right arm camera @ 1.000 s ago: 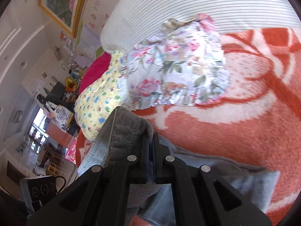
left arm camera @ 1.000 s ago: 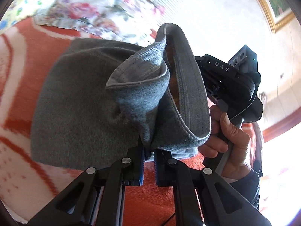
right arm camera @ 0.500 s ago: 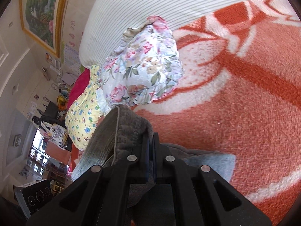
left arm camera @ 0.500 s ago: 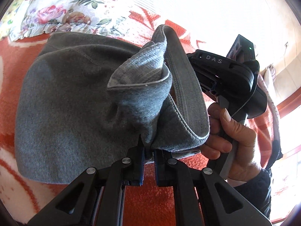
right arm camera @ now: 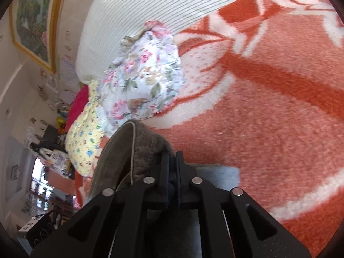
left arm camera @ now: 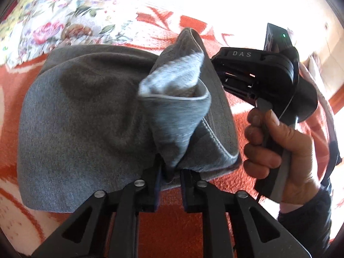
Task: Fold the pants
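The grey pants (left arm camera: 86, 124) lie partly folded on the orange and white blanket (left arm camera: 215, 219). My left gripper (left arm camera: 171, 172) has parted a little and a bunched fold of the pants still sits between the fingers. My right gripper (right arm camera: 172, 161) is shut on the thick waistband edge of the pants (right arm camera: 131, 150). In the left wrist view the right gripper's body (left arm camera: 264, 77) and the hand holding it are just right of the raised waistband.
A floral pillow (right arm camera: 144, 79) and a yellow patterned pillow (right arm camera: 83, 133) lie at the head of the bed. A white striped headboard cushion (right arm camera: 150, 6) stands behind them. Room furniture and clutter sit at the far left (right arm camera: 43, 172).
Both grippers have carried the waistband end forward over the pants toward the pillows. My left gripper's fingers have parted slightly around the cloth.
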`<state>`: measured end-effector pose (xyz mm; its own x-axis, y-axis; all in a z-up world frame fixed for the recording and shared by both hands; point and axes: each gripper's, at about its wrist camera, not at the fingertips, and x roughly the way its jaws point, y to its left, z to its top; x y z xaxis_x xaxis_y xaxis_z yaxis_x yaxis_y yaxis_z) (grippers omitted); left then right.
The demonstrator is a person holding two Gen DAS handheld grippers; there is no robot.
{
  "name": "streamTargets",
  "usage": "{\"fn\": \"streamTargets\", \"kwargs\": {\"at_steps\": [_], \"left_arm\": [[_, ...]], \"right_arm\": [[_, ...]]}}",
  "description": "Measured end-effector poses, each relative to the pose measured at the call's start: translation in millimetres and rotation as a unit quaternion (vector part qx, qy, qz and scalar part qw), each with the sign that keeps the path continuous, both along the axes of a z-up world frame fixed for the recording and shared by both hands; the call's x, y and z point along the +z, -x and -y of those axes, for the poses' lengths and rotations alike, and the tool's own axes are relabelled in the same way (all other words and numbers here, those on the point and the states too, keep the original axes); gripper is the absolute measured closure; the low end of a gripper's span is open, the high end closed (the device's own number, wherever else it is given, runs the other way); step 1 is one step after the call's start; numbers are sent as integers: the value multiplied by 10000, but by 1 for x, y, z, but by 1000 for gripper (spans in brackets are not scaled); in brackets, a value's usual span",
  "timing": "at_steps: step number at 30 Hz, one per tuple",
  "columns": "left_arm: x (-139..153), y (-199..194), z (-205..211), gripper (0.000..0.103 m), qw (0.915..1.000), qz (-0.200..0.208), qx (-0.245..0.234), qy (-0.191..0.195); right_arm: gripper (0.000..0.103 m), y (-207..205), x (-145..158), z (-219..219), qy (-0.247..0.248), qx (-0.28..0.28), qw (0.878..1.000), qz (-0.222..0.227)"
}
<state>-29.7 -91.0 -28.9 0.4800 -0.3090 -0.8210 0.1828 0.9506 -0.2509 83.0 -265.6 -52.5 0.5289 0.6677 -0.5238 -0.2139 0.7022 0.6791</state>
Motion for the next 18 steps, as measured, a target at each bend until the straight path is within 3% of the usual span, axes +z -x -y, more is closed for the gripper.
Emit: {"fn": "streamTargets", "kwargs": {"at_steps": [2,5,6,8,13,18], "left_arm": [[2,7,7,71,9997,90,-180,-130],[4,14,14,66,9987,196,-359,-310],[6,17,14,54,9984,195,-469,-239],[11,23,10,43,9978,209,-627,8],[34,43,-14,39,9959,453,-768,121],[43,45,-71,36,9986,446,-189,212]], "right_arm": [[94,8,3,10,146,-200,9997,-7],[93,23,9,30,203,-506,9985,-11],[93,29,12,36,218,-622,9978,10],[93,42,20,46,203,-833,9963,63],[92,75,51,46,71,-996,9941,422],[91,93,77,4,88,-618,9954,729]]}}
